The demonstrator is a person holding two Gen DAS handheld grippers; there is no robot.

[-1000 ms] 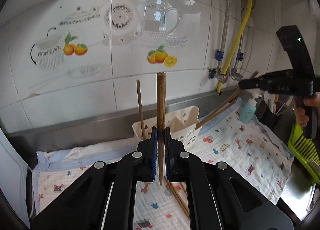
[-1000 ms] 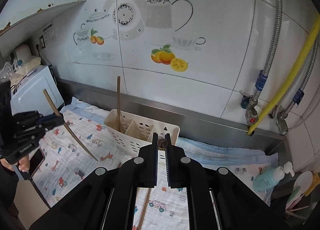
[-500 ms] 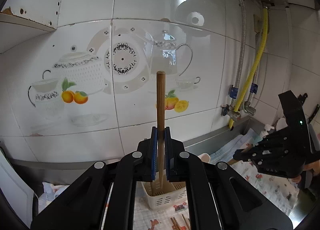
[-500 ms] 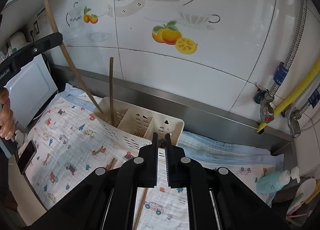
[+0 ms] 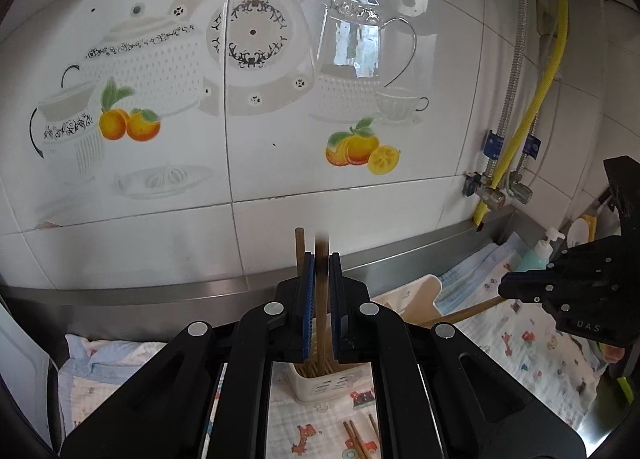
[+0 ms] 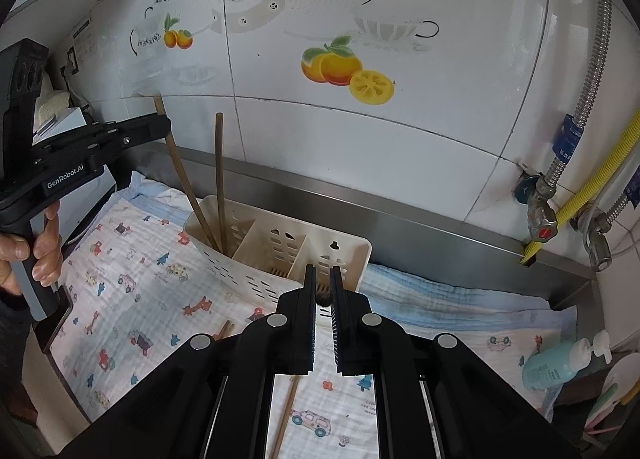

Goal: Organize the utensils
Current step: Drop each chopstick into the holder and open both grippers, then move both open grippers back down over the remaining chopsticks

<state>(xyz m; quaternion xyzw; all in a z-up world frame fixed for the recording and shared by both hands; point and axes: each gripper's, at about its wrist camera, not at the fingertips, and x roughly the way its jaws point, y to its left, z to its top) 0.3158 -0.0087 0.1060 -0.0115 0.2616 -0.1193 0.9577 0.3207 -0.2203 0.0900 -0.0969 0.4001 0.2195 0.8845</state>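
The left gripper (image 5: 319, 299) has its fingers pinched on a wooden chopstick (image 5: 321, 259) that stands nearly upright, its lower end already down inside the end compartment of the white utensil holder (image 6: 280, 247), next to another chopstick (image 6: 219, 179) standing there. The right gripper (image 6: 322, 319) has its fingers pressed onto a second chopstick (image 6: 286, 419), whose top sits between the pads while the rest hangs down over the patterned cloth (image 6: 132, 291) on the worktop. The main risk on the left is letting go while the stick leans: it could knock its neighbour or tip over the rim. The holder looks light and rests on soft cloth, so a sideways push could slide or topple it. On the right, the thin grip near the very tip may let the stick swing or slip out, landing among the loose chopsticks (image 5: 356, 439) lying on the cloth.
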